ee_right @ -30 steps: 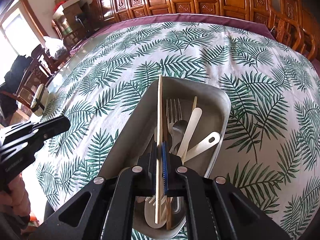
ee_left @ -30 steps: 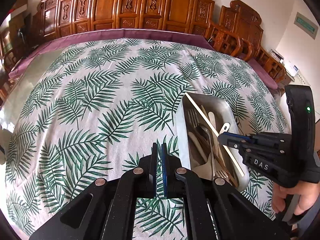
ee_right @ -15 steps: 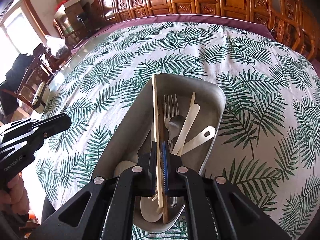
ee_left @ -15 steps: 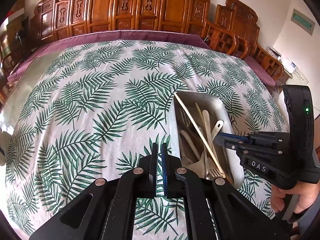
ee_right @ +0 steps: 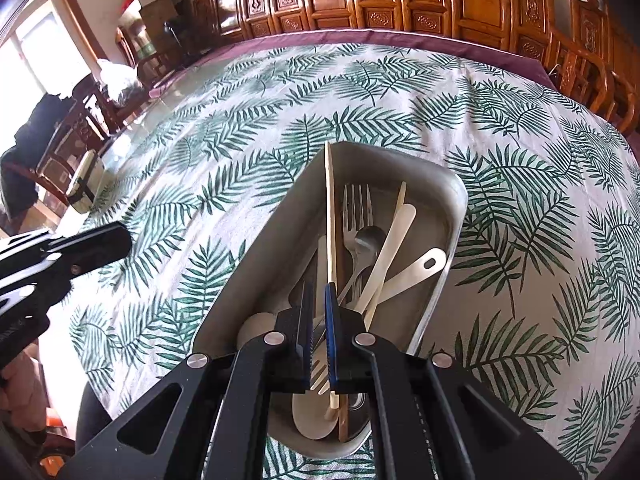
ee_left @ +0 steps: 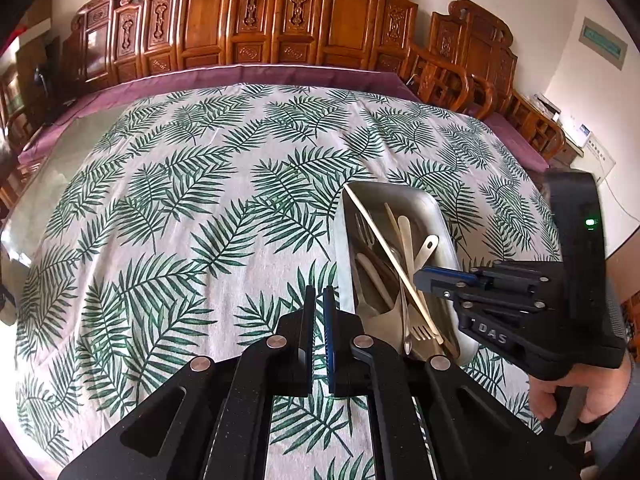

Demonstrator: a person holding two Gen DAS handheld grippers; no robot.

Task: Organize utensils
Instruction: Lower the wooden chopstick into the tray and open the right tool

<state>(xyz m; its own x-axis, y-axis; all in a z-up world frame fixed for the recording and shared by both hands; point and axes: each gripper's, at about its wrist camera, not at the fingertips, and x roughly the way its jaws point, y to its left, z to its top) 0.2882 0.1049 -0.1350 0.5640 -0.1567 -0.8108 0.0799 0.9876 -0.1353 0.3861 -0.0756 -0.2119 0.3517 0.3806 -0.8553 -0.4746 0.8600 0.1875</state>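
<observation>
A metal tray (ee_right: 400, 156) (ee_left: 394, 190) on the leaf-print tablecloth holds forks (ee_right: 358, 208), pale spoons (ee_right: 394, 248), a ladle handle with a hole (ee_right: 426, 264) and chopsticks. My right gripper (ee_right: 319, 288) (ee_left: 420, 280) hangs over the tray's near half, shut on a light wooden chopstick (ee_right: 329, 208) (ee_left: 376, 236). The stick's far tip lies at the tray's far left rim. My left gripper (ee_left: 318, 292) (ee_right: 120, 240) is shut and holds nothing, above the cloth just left of the tray.
Carved wooden chairs (ee_left: 280, 20) line the table's far edge and right side (ee_left: 460, 80). More chairs and a dark bag (ee_right: 36, 140) stand off the left edge. A hand (ee_left: 580, 396) grips the right tool. Bare cloth (ee_left: 180, 200) spreads left of the tray.
The right gripper has rolled slightly with the chopstick, whose far tip stays at the tray's rim. The left gripper stays where it was.
</observation>
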